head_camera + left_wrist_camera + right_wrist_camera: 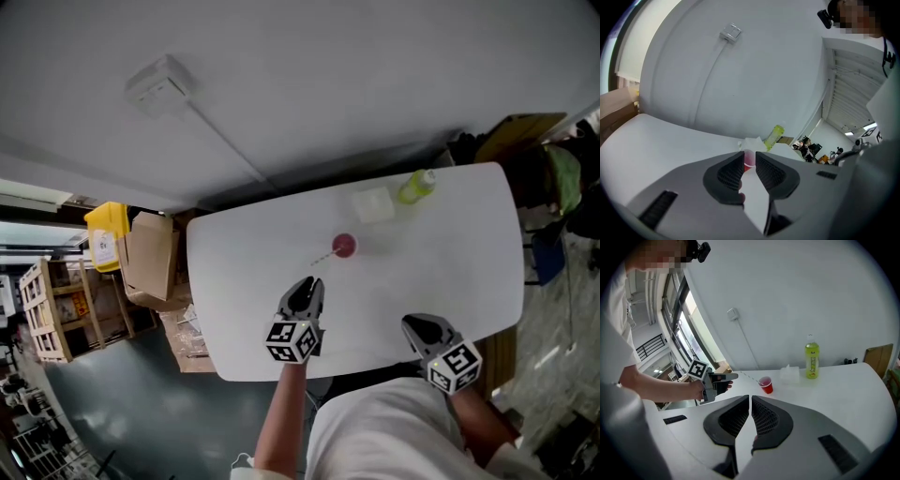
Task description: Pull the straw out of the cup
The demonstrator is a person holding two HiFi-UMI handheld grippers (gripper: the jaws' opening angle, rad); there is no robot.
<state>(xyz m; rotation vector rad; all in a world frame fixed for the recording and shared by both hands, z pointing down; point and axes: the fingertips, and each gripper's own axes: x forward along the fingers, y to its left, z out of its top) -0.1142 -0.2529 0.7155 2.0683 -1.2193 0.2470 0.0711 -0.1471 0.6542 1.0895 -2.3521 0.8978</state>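
A small red cup (344, 246) stands near the middle of the white table (469, 262), with a thin straw (323, 255) leaning out of it to the left. My left gripper (307, 287) hovers just short of the cup, pointing at it. Its jaws stand a little apart with nothing between them, and the cup (749, 160) shows through the gap of the left gripper (749, 157). My right gripper (418, 326) is over the table's near edge to the right, well away from the cup. The right gripper (750, 398) has its jaws together and empty, and that view shows the cup (766, 385) and straw (749, 377) ahead.
A green bottle (417, 186) and a white tissue pack (372, 204) stand behind the cup by the wall. Left of the table are a cardboard box (150, 258) and a yellow bin (108, 230). Dark bags and a chair (553, 178) crowd the right end.
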